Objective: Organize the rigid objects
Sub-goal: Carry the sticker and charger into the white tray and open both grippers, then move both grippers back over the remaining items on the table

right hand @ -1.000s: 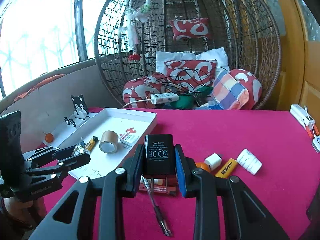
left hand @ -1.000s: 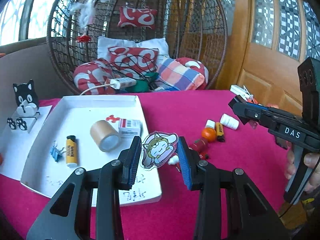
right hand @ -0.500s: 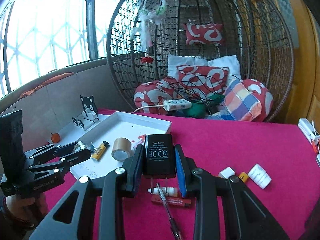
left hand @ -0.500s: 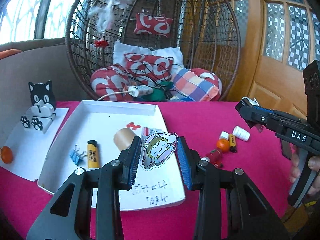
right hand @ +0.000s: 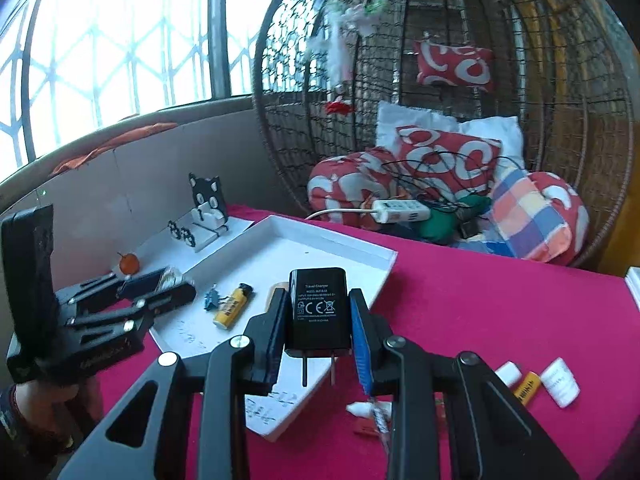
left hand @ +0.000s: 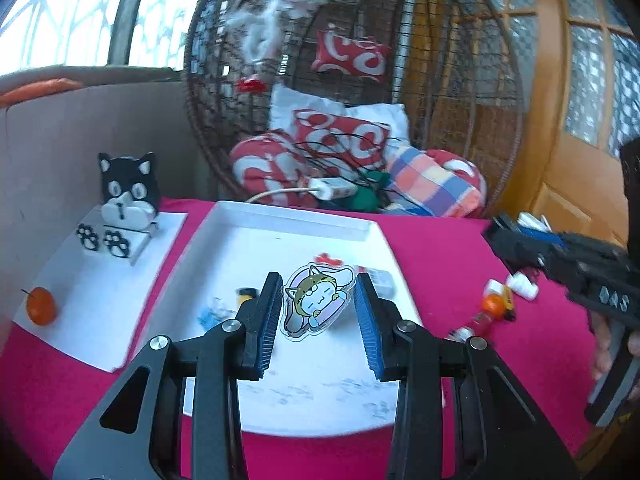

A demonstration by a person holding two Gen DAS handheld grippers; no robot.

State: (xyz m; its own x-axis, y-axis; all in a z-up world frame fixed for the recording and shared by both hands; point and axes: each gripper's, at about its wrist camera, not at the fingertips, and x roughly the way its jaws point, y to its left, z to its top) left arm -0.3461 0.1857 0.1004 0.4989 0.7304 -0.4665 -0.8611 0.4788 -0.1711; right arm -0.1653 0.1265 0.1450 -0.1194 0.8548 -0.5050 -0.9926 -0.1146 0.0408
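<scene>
While clamped on both sides, halfway there at best. Left claw (left hand: 316, 312) pinching a cartoon cat sticker (left hand: 316, 300), held up over the near half of the white tray (left hand: 296, 220). Right claw (right hand: 318, 320) squeezing a black charger (right hand: 318, 308), prongs down, hanging over the tray's near right corner. Already inside: yellow lighter (right hand: 232, 306), blue clip (right hand: 210, 300), plus a small box half hidden. Left out on the red tablecloth (right hand: 500, 304): orange ball (left hand: 494, 304), white caps, another lighter, pen. Plenty of bare tray floor toward the back wall; low rim easy to clear. Watch the two claws crowding each other over that near edge, probably better dropping one at a time.
</scene>
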